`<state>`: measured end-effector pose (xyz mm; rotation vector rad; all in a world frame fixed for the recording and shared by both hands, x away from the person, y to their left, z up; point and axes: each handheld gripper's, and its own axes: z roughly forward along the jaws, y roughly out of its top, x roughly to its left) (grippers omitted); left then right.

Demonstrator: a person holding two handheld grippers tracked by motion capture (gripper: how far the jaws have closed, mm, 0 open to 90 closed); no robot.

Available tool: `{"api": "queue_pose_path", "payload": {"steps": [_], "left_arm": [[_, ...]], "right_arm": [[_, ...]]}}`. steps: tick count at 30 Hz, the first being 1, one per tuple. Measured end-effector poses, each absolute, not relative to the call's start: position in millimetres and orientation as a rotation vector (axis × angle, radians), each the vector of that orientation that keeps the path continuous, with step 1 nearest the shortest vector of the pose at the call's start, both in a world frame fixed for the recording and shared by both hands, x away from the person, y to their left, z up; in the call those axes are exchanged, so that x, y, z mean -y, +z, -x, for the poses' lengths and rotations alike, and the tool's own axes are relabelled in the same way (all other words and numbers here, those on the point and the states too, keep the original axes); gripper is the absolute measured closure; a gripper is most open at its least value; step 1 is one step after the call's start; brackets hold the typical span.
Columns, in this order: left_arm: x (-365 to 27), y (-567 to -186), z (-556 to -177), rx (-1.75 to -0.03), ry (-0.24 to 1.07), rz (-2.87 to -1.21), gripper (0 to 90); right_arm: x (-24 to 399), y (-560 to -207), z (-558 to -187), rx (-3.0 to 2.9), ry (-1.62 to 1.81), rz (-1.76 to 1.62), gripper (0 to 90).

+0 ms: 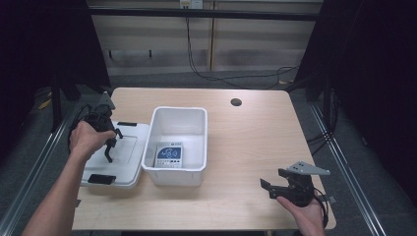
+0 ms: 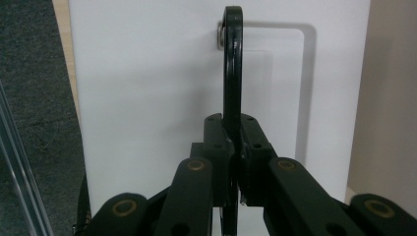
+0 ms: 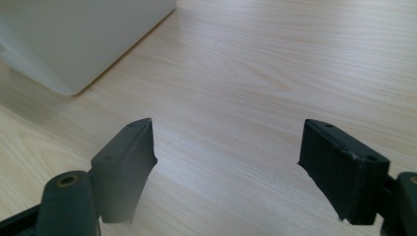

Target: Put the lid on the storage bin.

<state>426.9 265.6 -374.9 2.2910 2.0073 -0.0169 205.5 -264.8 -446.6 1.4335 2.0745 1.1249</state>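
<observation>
A white lid (image 1: 125,164) lies flat on the left of the wooden table, and a black handle (image 2: 232,73) stands up from the lid's (image 2: 147,98) top. My left gripper (image 1: 109,150) points down over the lid; its jaws are shut on that handle (image 2: 232,142). Beside the lid stands an open white bin (image 1: 179,114) with a blue and white packet (image 1: 168,155) lying inside. My right gripper (image 1: 268,189) rests low near the table's front right, jaws wide open (image 3: 226,157) with bare wood between them. A corner of the bin (image 3: 74,39) is ahead to its left.
Black latch clips (image 1: 102,179) sit on the lid's near and far edges. A round cable hole (image 1: 236,102) is in the table's far right part. Metal rails run along both sides of the table, and cables hang behind it.
</observation>
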Motion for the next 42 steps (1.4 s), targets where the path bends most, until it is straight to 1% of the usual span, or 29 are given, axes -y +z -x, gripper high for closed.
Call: {"api": "queue_pose_path", "payload": {"steps": [9, 16, 25, 36, 42], "left_arm": [[-267.8, -356.8, -423.0, -1.983, 0.01, -2.299, 84.7], [-269.3, -354.4, -420.5, -1.984, 0.01, -2.298, 84.6], [-274.7, -338.8, -416.9, -1.981, 0.025, -2.283, 84.6], [-280.0, -323.4, -413.9, -1.948, 0.043, -2.269, 84.6], [-279.5, -308.7, -412.2, -1.916, 0.035, -2.269, 84.5]], "right_arm": [[264.8, -446.7, -205.6, -2.073, 1.122, -1.436, 20.4], [264.8, -447.0, -205.9, -2.078, 1.119, -1.437, 20.0], [264.6, -447.1, -206.1, -2.079, 1.114, -1.44, 19.7], [264.4, -447.4, -206.3, -2.076, 1.111, -1.443, 19.1], [264.6, -447.3, -206.2, -2.077, 1.111, -1.444, 18.8]]}}
